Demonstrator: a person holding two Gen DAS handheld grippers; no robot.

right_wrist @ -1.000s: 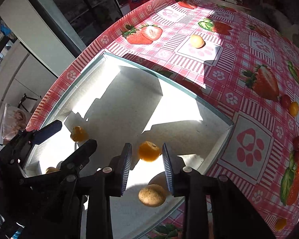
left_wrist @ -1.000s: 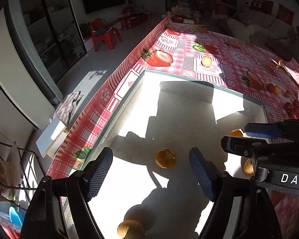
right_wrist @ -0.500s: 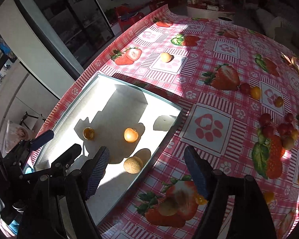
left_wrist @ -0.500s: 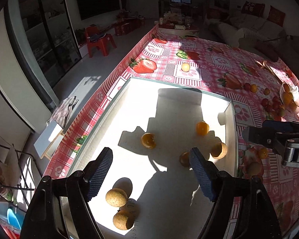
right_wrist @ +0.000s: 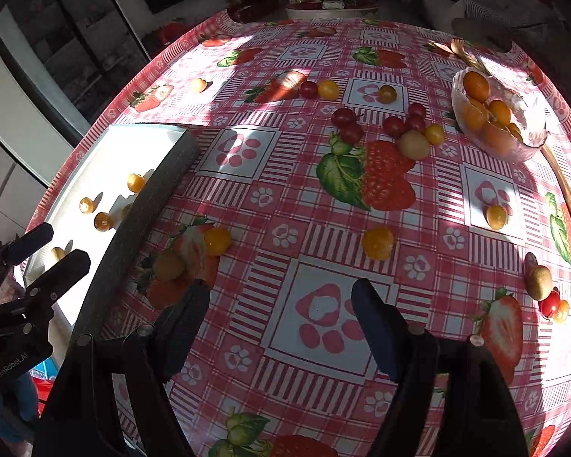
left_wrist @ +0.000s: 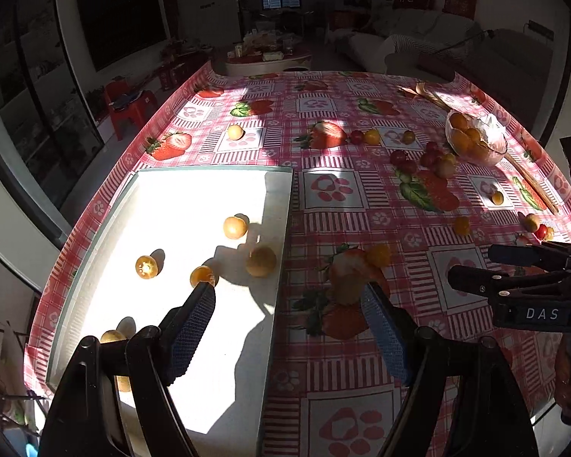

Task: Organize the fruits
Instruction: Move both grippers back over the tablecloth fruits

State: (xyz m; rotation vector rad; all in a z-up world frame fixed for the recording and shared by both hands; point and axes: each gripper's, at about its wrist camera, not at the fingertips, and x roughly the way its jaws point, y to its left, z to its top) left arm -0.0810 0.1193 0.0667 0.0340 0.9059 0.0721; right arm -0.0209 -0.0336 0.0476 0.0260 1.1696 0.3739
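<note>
Both grippers held above the bench, fingers spread wide, nothing between them. Right gripper (right_wrist: 279, 297) is over bare cloth; nearest loose fruits are an orange one (right_wrist: 378, 243) just ahead and slightly right of its fingers, and a pair ahead-left, a tan fruit (right_wrist: 168, 264) beside a yellow one (right_wrist: 217, 241), lying near the tray (right_wrist: 141, 205) wall. Left gripper (left_wrist: 289, 304) straddles that tray's right wall; the same tan fruit (left_wrist: 344, 289) sits just inside its right finger (left_wrist: 384, 337). So the pair is closer to the left gripper, the orange one to the right. All are round, no long axis to line up with. Tray sits at the bench's left edge and holds several fruits already, with plenty of floor spare. Likely next: drop on a nearby fruit and carry it over the wall; wall is raised, so a lift is needed. Open cloth all round the orange one; pair crowds each other. Farther off: cluster of red fruits (right_wrist: 396, 125), bowl (right_wrist: 529, 141) of orange fruit far right, few strays near the right edge.
</note>
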